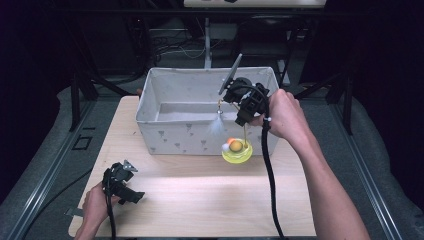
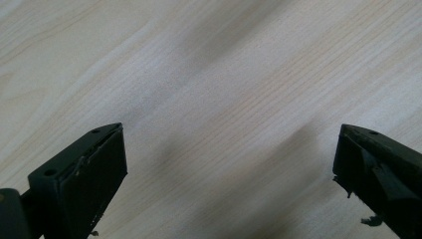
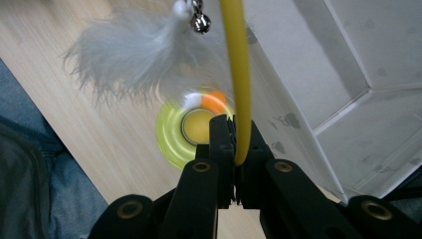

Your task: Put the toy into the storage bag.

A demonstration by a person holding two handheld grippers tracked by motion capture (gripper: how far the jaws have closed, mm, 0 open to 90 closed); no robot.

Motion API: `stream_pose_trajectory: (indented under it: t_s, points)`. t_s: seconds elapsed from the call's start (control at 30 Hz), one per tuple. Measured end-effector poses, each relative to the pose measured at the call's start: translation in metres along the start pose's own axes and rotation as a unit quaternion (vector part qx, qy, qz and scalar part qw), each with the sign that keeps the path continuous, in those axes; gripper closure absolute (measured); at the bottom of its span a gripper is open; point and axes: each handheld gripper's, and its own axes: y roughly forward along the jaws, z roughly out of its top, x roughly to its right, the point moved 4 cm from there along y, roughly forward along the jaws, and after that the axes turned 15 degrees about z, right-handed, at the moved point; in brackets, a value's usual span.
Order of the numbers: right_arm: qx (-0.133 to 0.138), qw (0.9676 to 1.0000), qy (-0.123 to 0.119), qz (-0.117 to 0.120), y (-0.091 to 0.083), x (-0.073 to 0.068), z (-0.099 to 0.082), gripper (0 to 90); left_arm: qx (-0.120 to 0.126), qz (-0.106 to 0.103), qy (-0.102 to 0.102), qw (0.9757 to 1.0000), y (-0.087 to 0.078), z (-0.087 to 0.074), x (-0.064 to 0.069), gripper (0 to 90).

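Grippers at a pale wooden table (image 1: pixel 200 200). We see the right gripper (image 3: pixel 234 149), jaws clamped on a thin yellow rod (image 3: pixel 238 74), raised at the front right corner of a white fabric bin (image 1: pixel 175 137). Beneath it lies the toy's yellow-green disc base (image 1: pixel 237 154), carrying an orange ball (image 1: pixel 236 145) and just beside the bin's front wall; a white feather tuft (image 3: pixel 129 50) with a small bell (image 3: pixel 201 22) dangles near the rod. Our left gripper (image 2: pixel 224 164) rests at the table's near left corner, jaws wide apart over bare wood.

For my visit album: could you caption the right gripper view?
Right gripper pinching a yellow wand, feather and bell dangling beside a white fabric bin.
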Motion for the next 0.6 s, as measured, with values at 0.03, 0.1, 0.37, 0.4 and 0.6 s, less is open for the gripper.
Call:
stream_pose_trajectory:
  t_s: [0.03, 0.1, 0.37, 0.4, 0.6]
  points:
    - [0.000, 1.0000, 0.000, 0.000, -0.002, 0.000, 0.001, 88.2, 0.000, 0.000, -0.001, 1.0000, 0.000, 0.000, 0.000, 0.6]
    - [0.002, 1.0000, 0.000, -0.003, -0.006, -0.001, 0.002, 88.2, 0.002, 0.000, 0.000, 1.0000, -0.001, 0.000, 0.000, 0.6]
    - [0.006, 0.9999, -0.007, -0.014, -0.021, -0.003, 0.010, 88.2, 0.003, -0.001, -0.001, 1.0000, -0.002, 0.000, -0.001, 0.6]
    - [0.005, 0.9998, -0.008, -0.015, -0.022, -0.003, 0.011, 88.2, 0.003, -0.002, -0.001, 1.0000, -0.002, 0.000, -0.001, 0.6]
    - [0.006, 0.9998, -0.010, -0.019, -0.031, -0.004, 0.017, 88.2, 0.003, -0.002, -0.002, 1.0000, -0.001, 0.000, -0.001, 0.6]
